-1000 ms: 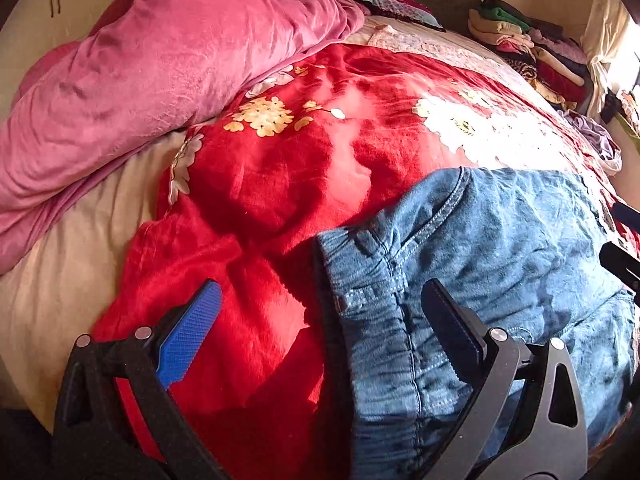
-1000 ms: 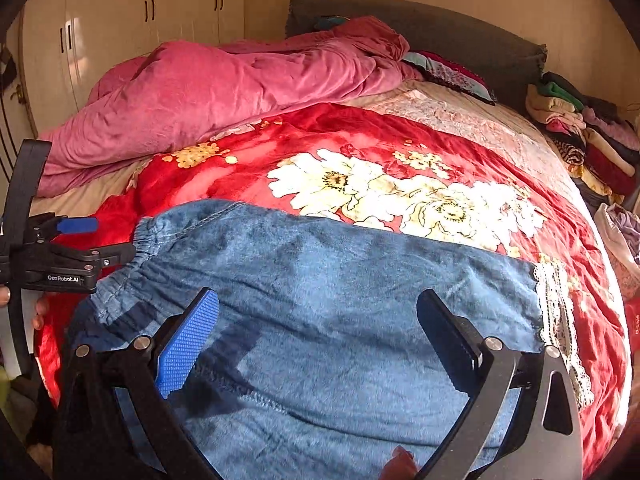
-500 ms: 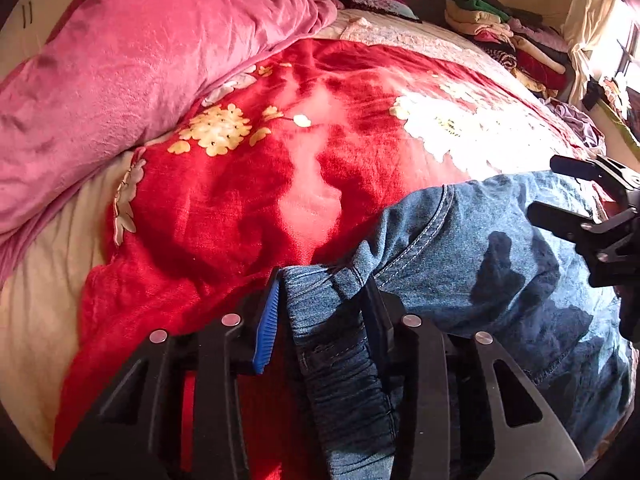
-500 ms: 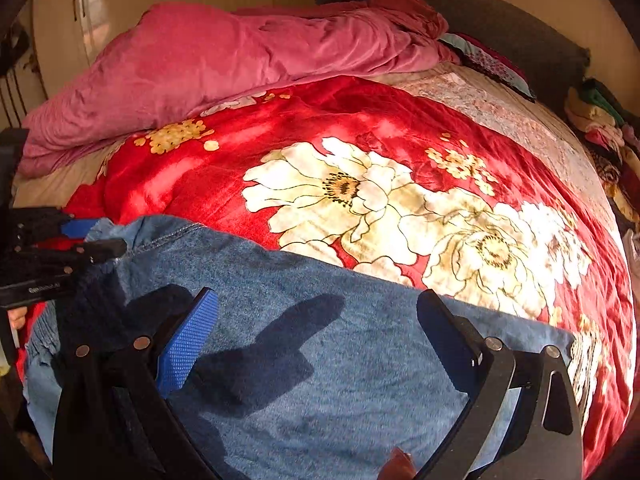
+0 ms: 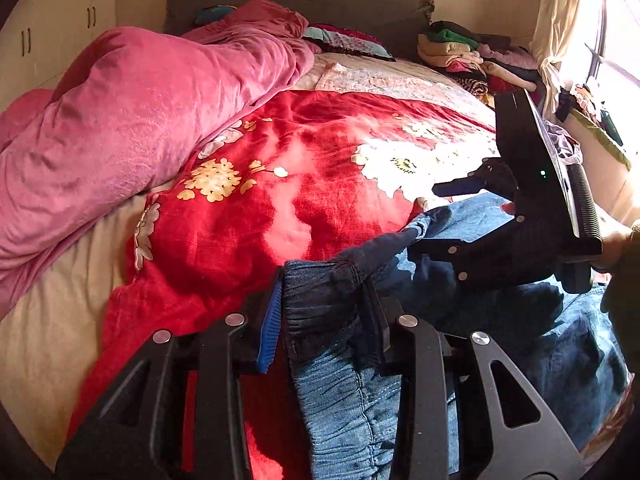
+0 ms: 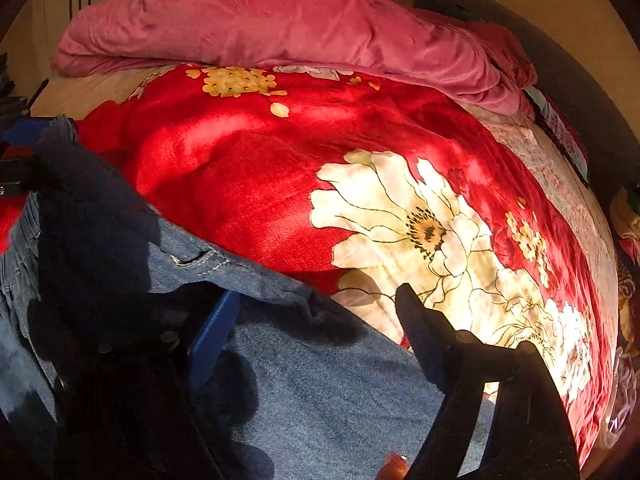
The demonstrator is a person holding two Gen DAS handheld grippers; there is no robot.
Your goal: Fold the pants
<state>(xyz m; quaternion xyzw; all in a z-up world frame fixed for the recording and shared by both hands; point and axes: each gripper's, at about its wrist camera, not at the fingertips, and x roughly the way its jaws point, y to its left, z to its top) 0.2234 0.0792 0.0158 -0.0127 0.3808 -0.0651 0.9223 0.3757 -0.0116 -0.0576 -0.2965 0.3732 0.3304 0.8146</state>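
Left gripper (image 5: 324,316), left wrist view: both pads clamped on the elastic waistband of the denim pants (image 5: 500,320), lifting a corner at 6 o'clock. Pants spread toward 3 o'clock over the red floral blanket (image 5: 248,232). Right gripper (image 5: 448,216) at 3 o'clock, straddling the pants' upper edge. Pink duvet (image 5: 132,128) at 10 o'clock; clothes pile (image 5: 472,56) at 1 o'clock.

Right gripper (image 6: 316,328), right wrist view: jaws apart and closing, the pants' (image 6: 328,392) edge fold between them, pads not yet pressing. Denim fills 6 to 9 o'clock; white flower print at 3 o'clock.
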